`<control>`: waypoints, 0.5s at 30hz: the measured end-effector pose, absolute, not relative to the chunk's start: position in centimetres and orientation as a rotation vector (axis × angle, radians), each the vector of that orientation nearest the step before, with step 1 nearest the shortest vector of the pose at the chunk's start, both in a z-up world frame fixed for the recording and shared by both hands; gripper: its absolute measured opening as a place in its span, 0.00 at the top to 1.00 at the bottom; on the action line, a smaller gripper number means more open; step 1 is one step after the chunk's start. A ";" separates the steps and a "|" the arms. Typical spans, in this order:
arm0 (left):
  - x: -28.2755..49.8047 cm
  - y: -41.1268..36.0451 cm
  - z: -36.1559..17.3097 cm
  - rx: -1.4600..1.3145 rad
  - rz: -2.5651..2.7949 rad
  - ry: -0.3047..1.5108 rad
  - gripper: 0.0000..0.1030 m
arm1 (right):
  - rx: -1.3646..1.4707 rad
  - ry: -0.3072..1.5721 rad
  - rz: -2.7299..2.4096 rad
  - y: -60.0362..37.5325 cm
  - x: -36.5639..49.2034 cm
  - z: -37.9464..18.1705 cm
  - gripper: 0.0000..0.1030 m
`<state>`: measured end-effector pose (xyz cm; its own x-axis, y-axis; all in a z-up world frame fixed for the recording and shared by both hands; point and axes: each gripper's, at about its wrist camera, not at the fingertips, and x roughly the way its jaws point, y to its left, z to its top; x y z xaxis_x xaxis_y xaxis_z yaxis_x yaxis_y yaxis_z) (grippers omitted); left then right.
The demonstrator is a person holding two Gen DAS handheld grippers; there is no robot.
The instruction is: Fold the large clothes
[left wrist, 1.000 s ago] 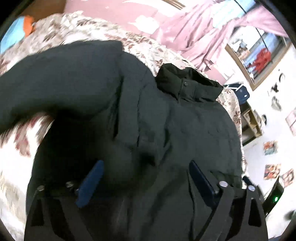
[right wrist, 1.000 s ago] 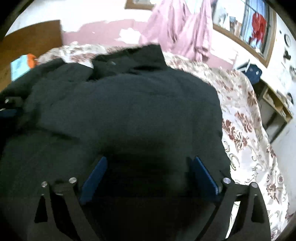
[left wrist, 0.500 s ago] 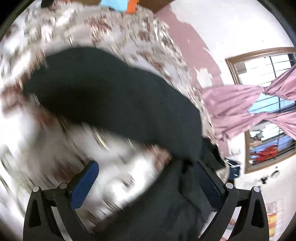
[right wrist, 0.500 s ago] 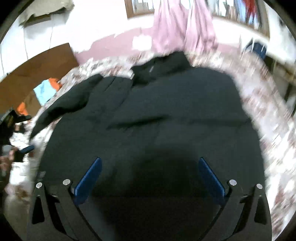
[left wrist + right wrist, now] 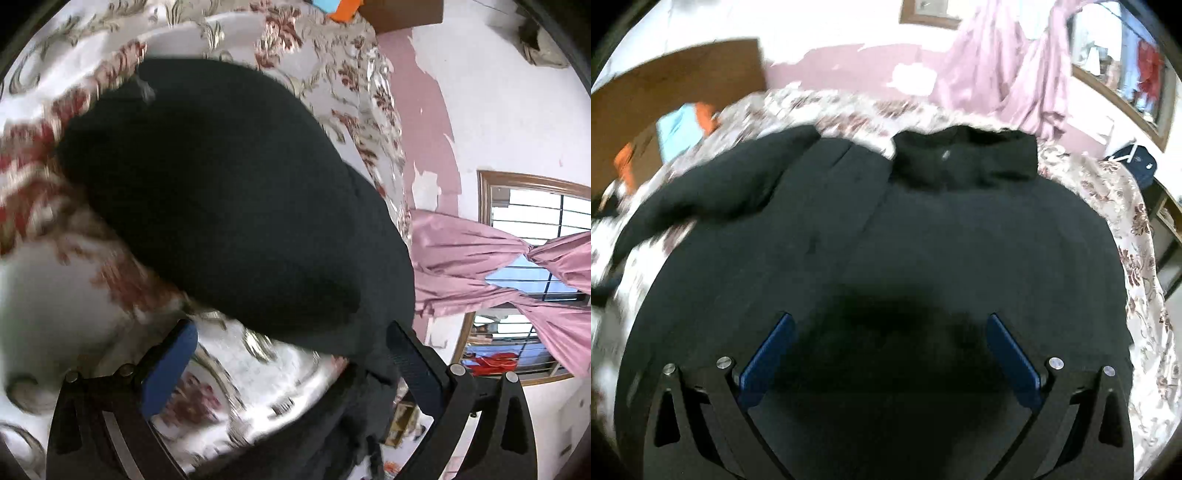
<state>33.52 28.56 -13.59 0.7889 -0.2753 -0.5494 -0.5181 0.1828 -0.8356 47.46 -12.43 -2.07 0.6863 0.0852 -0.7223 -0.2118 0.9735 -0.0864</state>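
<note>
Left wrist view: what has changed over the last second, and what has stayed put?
The left gripper swung off the black jacket's body toward its outstretched sleeve, rolling as it went. The right gripper drew back, showing more of the jacket. Both grippers stayed open and empty; the jacket stayed spread on the floral bedspread.

A bedroom in a home. A bed [image 5: 1123, 206] with a floral cover fills most of both views, and a black jacket [image 5: 923, 240] lies spread on it. Behind the bed the wall [image 5: 436, 122] is pink below and white above, with peeling paint. To the right of the bed, pink curtains [image 5: 480, 258] are tied back at a wood-framed window [image 5: 524, 181]. A brown headboard [image 5: 683, 81] stands at the bed's left end.
</note>
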 end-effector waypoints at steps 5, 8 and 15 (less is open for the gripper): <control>33.0 30.3 -13.4 -1.409 0.214 0.585 0.13 | 0.008 0.833 0.133 -11.9 53.1 -3.6 0.02; 33.1 30.7 -12.9 -1.329 0.254 0.594 0.61 | -0.009 0.884 0.118 -10.1 55.0 -5.9 0.02; 33.7 31.8 -8.6 -1.015 0.321 0.542 0.92 | -0.283 0.859 -0.003 -6.2 54.7 -10.4 0.01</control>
<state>33.74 31.78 -8.62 0.8242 0.0062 -0.5663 -0.4937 0.4979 -0.7130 54.73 -6.22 -10.44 0.6557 -0.1164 -0.7460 -0.1109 0.9625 -0.2477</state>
